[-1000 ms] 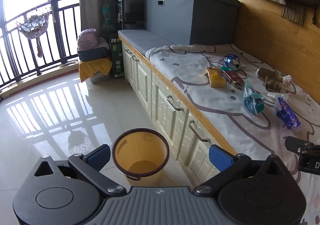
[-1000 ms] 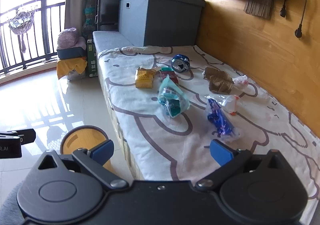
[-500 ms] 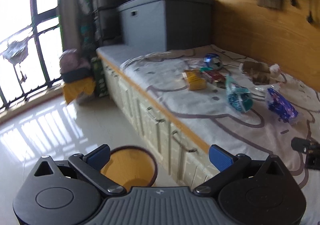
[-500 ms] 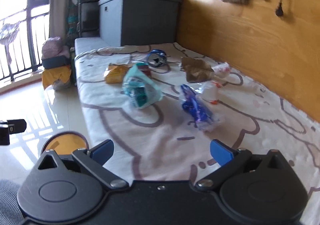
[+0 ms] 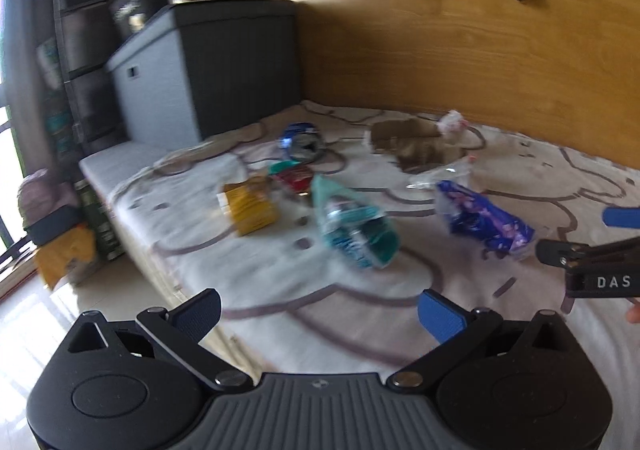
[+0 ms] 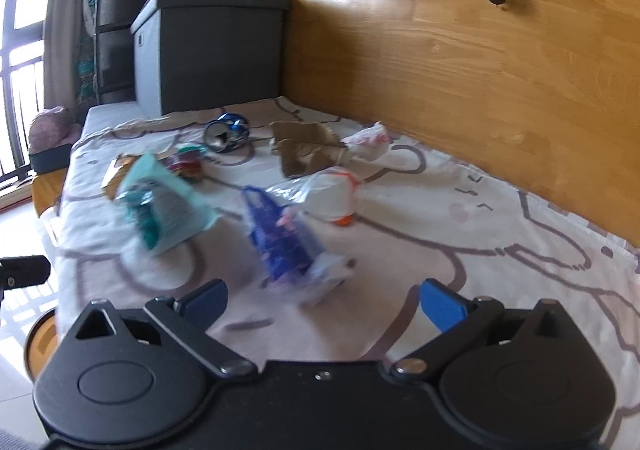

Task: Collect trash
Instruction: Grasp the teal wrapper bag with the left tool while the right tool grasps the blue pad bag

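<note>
On the patterned bedspread lies the trash: a teal packet, a blue wrapper (just ahead of the right gripper) and a crushed can. Both the right and the left gripper hover with jaws spread, holding nothing.

Glossy plastic wrappers on matt cloth sheet.

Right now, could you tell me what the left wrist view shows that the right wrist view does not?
Only the left wrist view shows the right gripper from outside, jaws open beside the blue wrapper, and the yellow box unobstructed. Only the right wrist view shows the orange bin on the floor and the clear bag with an orange cap plainly. Both show the teal bag, the crushed can, the torn cardboard and the patterned sheet. The left gripper is open and empty.
</note>
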Available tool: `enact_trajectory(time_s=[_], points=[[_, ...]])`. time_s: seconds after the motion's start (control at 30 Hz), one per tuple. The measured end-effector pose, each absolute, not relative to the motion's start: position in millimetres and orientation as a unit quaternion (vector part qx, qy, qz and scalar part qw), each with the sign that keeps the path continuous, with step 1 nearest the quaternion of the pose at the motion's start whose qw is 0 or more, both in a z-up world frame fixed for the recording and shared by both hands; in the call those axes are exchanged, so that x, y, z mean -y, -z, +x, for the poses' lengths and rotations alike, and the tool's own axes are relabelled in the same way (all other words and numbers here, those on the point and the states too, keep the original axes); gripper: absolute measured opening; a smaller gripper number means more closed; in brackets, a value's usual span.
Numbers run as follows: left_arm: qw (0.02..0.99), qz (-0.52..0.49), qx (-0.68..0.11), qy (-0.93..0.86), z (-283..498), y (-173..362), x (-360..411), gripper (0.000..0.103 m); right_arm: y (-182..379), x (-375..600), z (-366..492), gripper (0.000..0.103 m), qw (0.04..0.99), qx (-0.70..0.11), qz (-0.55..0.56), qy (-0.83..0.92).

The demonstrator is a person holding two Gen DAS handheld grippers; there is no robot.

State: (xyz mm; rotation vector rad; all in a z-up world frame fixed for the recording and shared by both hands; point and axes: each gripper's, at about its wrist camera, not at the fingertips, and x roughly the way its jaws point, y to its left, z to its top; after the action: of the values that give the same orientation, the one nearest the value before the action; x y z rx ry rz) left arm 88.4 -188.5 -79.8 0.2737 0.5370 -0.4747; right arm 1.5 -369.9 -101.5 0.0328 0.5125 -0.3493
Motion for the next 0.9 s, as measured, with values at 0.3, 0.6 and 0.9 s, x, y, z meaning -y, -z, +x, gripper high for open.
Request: enact_trajectory(time_s=[0.3,0.6,0.9], points=[[0.92,0.122,-0.277,0.249,134,86,234,0.103,110,408,43,0.103,0.955,-0.255,0.031,0.147],[0.915,0.092,-0.304,0.25,184,92,247,0.103,125,413,78,0.092,0.944,-0.305,0.09,0.083],[0.899,0.039,-0.376,0.22,217,102,248,0.102,134,393,81,0.044,0.938,-0.332,0.088,0.051]])
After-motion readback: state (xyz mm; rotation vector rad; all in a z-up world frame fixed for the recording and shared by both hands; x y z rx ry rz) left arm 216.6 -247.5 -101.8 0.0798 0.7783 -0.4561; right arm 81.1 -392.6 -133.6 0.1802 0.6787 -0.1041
